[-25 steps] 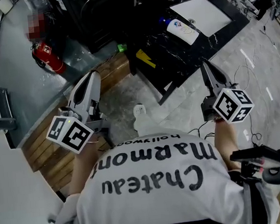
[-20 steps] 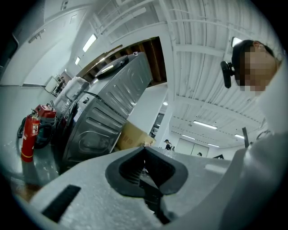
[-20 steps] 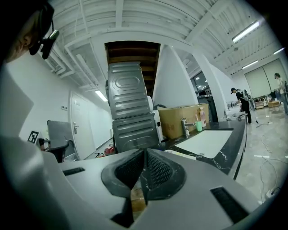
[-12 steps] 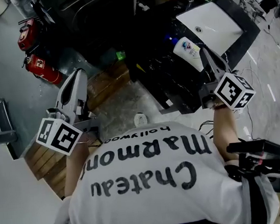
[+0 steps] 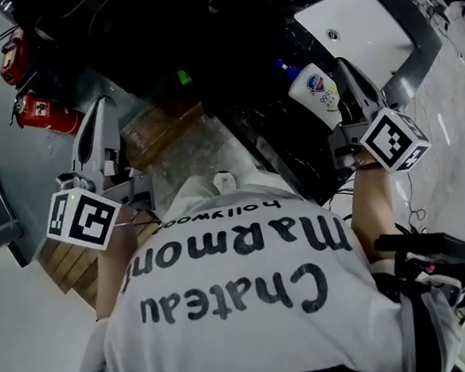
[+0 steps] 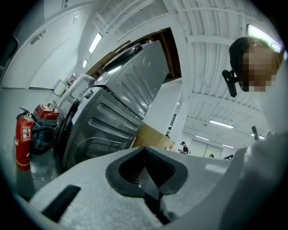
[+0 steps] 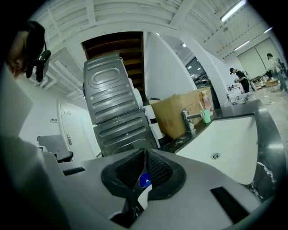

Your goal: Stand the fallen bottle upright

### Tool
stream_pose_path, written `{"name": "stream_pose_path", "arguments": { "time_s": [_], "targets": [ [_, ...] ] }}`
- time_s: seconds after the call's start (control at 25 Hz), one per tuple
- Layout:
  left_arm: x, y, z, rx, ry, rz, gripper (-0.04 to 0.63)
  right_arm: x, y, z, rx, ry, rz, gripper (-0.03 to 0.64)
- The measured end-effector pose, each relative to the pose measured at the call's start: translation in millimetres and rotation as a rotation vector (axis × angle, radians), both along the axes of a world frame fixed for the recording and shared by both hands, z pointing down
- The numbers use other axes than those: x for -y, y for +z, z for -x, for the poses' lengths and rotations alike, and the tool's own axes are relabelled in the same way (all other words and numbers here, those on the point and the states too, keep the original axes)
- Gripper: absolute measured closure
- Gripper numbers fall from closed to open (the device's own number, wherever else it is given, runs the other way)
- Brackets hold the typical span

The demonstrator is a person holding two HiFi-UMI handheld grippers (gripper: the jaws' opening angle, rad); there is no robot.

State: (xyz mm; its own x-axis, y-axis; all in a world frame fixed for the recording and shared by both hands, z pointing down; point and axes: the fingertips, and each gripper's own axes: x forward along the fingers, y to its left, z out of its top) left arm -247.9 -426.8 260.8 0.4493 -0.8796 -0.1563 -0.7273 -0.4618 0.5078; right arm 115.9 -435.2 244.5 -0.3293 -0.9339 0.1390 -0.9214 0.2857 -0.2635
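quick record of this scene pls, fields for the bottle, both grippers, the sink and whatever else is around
bottle: white with a blue cap, lying on its side on the dark counter
sink: white basin set in the counter, just beyond the bottle
right gripper: jaws together, nothing held, right beside the bottle; contact unclear
left gripper: jaws together, empty, out over the floor away from the counter
also around: two red fire extinguishers, cardboard box behind the sink
task status: bottle not yet upright

You face a dark surface [image 7: 269, 148] with a white sink [image 5: 364, 21]; red fire extinguishers [image 5: 46, 116] stand on the grey floor [image 5: 13, 161], under strip lights [image 7: 231, 10].
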Motion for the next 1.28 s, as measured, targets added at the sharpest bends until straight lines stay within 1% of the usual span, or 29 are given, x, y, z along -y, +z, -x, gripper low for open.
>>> {"name": "stream_pose_path", "arguments": {
  "time_s": [0.12, 0.2, 0.28, 0.36, 0.4, 0.48, 0.56, 0.64, 0.72, 0.84, 1.0, 1.08, 1.12, 1.16, 1.28],
  "targets": [
    [11, -7, 4, -0.031, -0.008, -0.024, 0.580, 0, -8, 5, 0.026, -0.021, -0.007, 0.594],
    [10, -9, 10, -0.039, -0.013, -0.040, 0.580, -4, -13, 10, 0.031, -0.047, -0.012, 0.594],
    [-2, -5, 19, -0.046, -0.053, -0.049, 0.580, -2, -18, 25, 0.007, -0.132, -0.022, 0.592],
    [-15, -2, 26, -0.062, -0.097, -0.055, 0.580, 1, -18, 45, -0.061, -0.237, -0.019, 0.592],
    [-17, -2, 26, -0.067, -0.099, -0.061, 0.580, -3, -15, 51, -0.115, -0.273, -0.014, 0.592],
    [-15, -4, 22, -0.058, -0.078, -0.074, 0.580, -15, -7, 58, -0.245, -0.331, -0.008, 0.594],
    [-12, -4, 17, -0.040, -0.059, -0.073, 0.580, -24, 5, 62, -0.354, -0.391, 0.018, 0.594],
    [-11, -1, 15, -0.032, -0.048, -0.061, 0.580, -28, 22, 67, -0.453, -0.463, 0.078, 0.594],
    [-13, 2, 13, -0.019, -0.026, -0.042, 0.580, -30, 43, 72, -0.573, -0.539, 0.149, 0.594],
    [-15, 9, 9, 0.016, 0.004, -0.014, 0.580, -28, 72, 79, -0.734, -0.649, 0.240, 0.592],
    [-19, 17, 4, 0.035, 0.021, 0.004, 0.580, -28, 99, 79, -0.895, -0.776, 0.329, 0.591],
    [-20, 21, -2, 0.038, 0.040, 0.017, 0.580, -33, 111, 74, -0.945, -0.841, 0.394, 0.586],
    [-20, 23, -6, 0.042, 0.054, 0.024, 0.580, -38, 118, 70, -0.965, -0.872, 0.436, 0.544],
    [-20, 24, -10, 0.048, 0.067, 0.031, 0.580, -43, 125, 65, -0.986, -0.902, 0.478, 0.445],
    [-24, 30, -17, 0.066, 0.089, 0.055, 0.580, -51, 144, 50, -1.040, -0.981, 0.585, 0.436]
  ]
}}
